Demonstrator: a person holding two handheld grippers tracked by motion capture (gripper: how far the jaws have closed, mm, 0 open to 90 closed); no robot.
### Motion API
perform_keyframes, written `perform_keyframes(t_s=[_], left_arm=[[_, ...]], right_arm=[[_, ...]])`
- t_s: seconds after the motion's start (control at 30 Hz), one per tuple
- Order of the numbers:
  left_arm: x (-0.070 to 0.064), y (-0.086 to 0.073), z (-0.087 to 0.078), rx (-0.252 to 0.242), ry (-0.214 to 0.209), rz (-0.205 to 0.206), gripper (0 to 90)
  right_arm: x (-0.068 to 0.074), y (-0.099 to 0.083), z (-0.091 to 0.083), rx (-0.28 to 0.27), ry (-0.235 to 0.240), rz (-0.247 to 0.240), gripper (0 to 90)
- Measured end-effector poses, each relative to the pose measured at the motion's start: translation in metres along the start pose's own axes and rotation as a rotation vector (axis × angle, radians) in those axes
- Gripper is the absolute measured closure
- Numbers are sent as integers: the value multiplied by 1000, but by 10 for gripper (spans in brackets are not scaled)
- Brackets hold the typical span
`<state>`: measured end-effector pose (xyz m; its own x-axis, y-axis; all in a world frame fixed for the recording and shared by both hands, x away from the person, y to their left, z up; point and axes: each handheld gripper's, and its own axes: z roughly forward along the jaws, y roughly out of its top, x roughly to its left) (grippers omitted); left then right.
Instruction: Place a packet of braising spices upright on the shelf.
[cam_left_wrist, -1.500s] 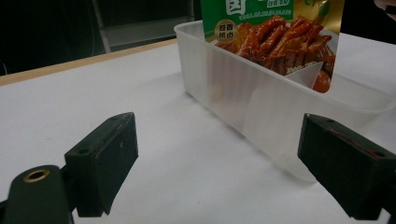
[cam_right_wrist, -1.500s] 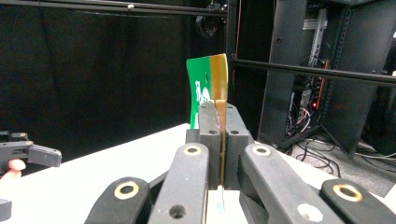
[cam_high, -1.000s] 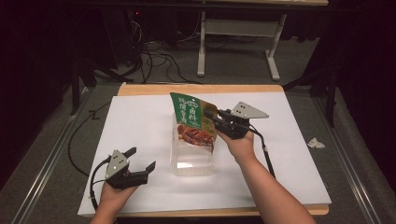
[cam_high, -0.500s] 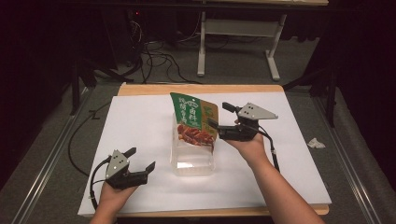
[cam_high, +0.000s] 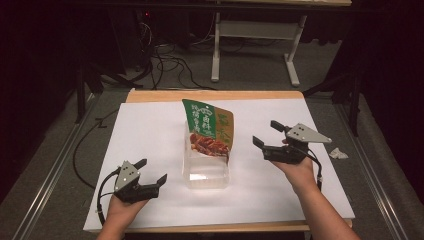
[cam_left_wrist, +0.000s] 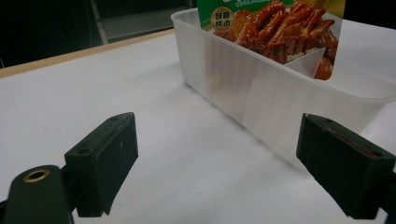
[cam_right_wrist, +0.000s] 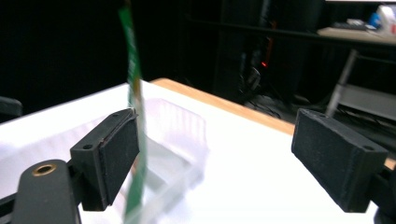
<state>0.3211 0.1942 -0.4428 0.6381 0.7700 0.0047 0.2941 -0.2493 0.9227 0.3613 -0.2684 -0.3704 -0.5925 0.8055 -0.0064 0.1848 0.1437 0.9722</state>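
Right hand-held gripper, jaws now wide, has released the snack pouch and withdrawn; the pouch stands left of it in the clear container. Left hand-held gripper rests wide; placement appears complete.

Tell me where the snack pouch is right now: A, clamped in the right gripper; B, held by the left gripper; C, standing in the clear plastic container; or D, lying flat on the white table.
C: the snack pouch stands in the clear container, while the right gripper and left gripper sit open and apart from it.
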Motion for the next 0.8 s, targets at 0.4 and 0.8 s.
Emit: perform_keyframes(t_s=[0.4,0.8], left_arm=[[-5,-2,4,22,-20,10,131],[-6,-2,10,42,-25,13,131]], right_arm=[[-24,-69,-66,9,-144,96,149],[-24,-81,-61,73,-129,49,155]])
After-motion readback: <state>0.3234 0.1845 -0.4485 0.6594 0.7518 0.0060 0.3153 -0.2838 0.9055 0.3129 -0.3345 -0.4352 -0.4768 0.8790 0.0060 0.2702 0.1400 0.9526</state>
